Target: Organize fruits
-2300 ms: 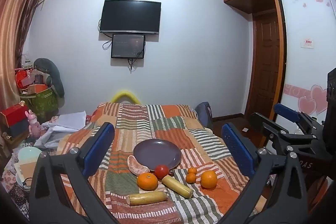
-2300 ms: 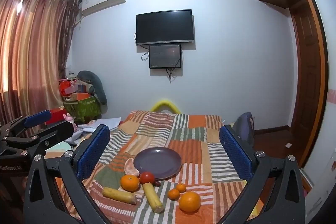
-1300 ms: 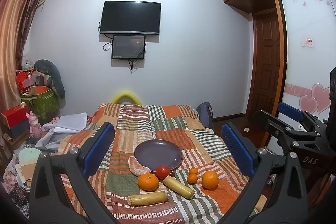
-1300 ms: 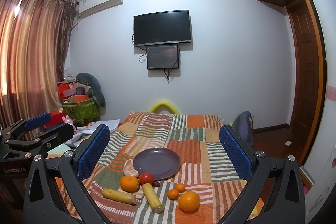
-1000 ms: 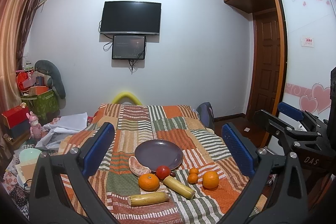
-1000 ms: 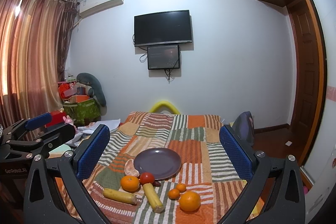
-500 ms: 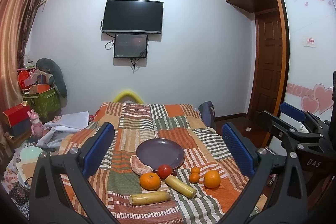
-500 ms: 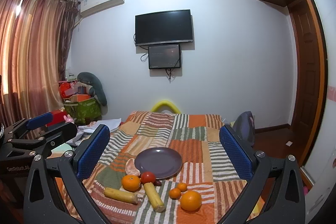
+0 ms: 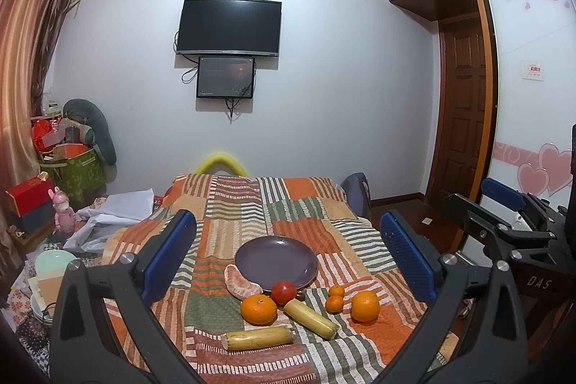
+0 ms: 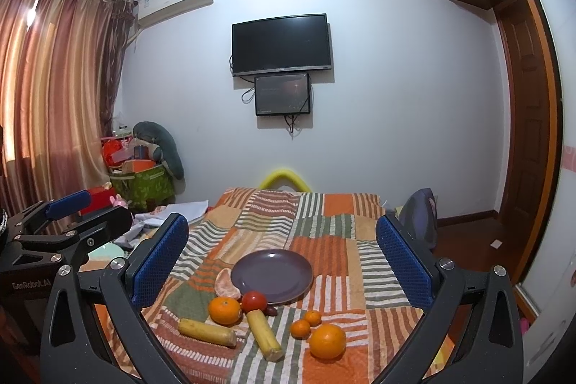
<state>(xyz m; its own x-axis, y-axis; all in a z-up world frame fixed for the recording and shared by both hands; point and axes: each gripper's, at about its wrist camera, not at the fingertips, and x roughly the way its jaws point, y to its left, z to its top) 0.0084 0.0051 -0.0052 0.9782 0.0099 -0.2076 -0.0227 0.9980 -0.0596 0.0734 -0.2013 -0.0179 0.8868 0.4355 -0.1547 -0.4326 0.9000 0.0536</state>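
The purple plate (image 9: 275, 258) lies bare on the bed's patchwork blanket (image 9: 306, 225), with open blanket behind it and to its right. Along its near rim crowd a peeled citrus piece (image 9: 240, 283), a tomato (image 9: 283, 292), an orange (image 9: 258, 309) and two yellow sticks (image 9: 309, 314), barring the front approach. Between the small oranges (image 9: 335, 298) and the sticks a striped gap stays open.

Both wrist cams sit high and well back from the bed (image 9: 306, 204), facing the TV wall (image 9: 324, 96), left cam offset left, right cam right, overlapping on the purple plate (image 9: 276, 256) and each catching the other gripper at frame edge.
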